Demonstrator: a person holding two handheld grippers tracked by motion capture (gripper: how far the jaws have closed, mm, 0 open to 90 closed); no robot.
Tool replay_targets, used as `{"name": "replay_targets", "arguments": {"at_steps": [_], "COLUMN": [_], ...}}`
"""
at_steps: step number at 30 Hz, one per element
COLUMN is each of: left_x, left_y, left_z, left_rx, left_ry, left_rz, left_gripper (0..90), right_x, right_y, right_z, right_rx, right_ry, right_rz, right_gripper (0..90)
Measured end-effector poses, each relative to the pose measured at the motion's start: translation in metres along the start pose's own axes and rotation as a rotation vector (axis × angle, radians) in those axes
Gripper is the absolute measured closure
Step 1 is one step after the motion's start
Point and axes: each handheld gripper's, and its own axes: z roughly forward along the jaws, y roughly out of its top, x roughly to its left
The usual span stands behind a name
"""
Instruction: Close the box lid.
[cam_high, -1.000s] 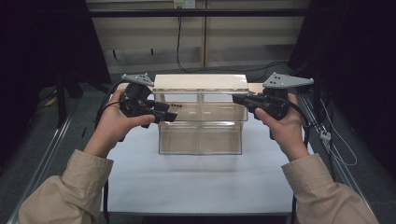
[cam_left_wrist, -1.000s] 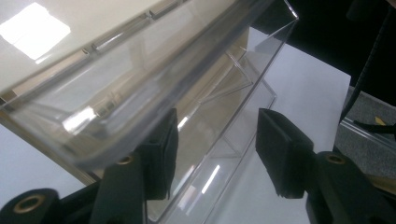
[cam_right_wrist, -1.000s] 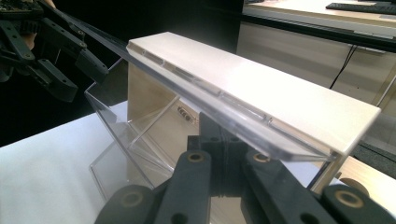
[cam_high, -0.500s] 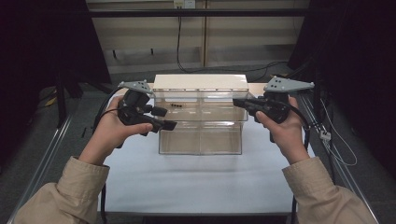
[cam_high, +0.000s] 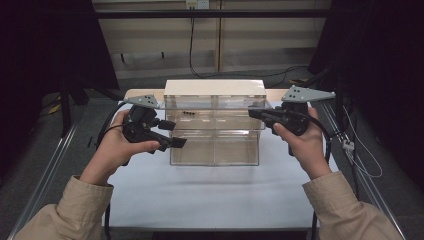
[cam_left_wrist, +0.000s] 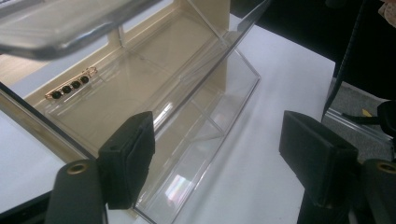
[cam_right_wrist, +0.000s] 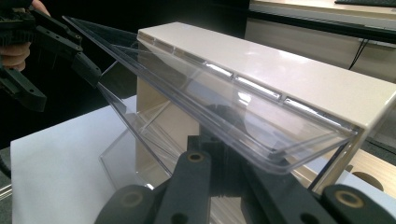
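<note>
your right gripper (cam_high: 255, 113) pinches the clear lid (cam_right_wrist: 210, 93) of the acrylic box (cam_high: 215, 147) at its right end, lid raised and tilted. your left gripper (cam_high: 176, 133), jaws just been opening, spread w/ nothing between, beside box's left end. small clip (cam_left_wrist: 70, 86) lies on upper shelf.

A: Left gripper (cam_high: 172, 134) status?
B: Held in the left hand (cam_high: 117, 150), level, pointing inward. Fingers (cam_left_wrist: 128, 161) have just been opening; nothing is between them.
A: Right gripper (cam_high: 254, 113)?
B: Held in the right hand (cam_high: 300, 142), level, pointing inward, fingers fully closed. Both forearms enter from below, sleeves tan.
</note>
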Motion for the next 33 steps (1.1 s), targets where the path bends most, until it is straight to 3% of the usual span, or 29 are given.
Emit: {"name": "replay_targets", "arguments": {"at_steps": [22, 33], "left_x": [-0.007, -0.006], "left_y": [-0.021, -0.034], "left_z": [0.010, 0.015], "left_rx": [0.023, 0.030], "left_ry": [-0.017, -0.021], "left_rz": [0.015, 0.003], "left_gripper": [22.2, 22.2], "right_x": [-0.002, -0.001], "right_y": [-0.019, -0.028], "right_z": [-0.003, -0.005], "right_rx": [0.014, 0.017], "right_ry": [0.018, 0.029], "right_rz": [0.027, 0.036], "right_gripper": [90.0, 90.0]}}
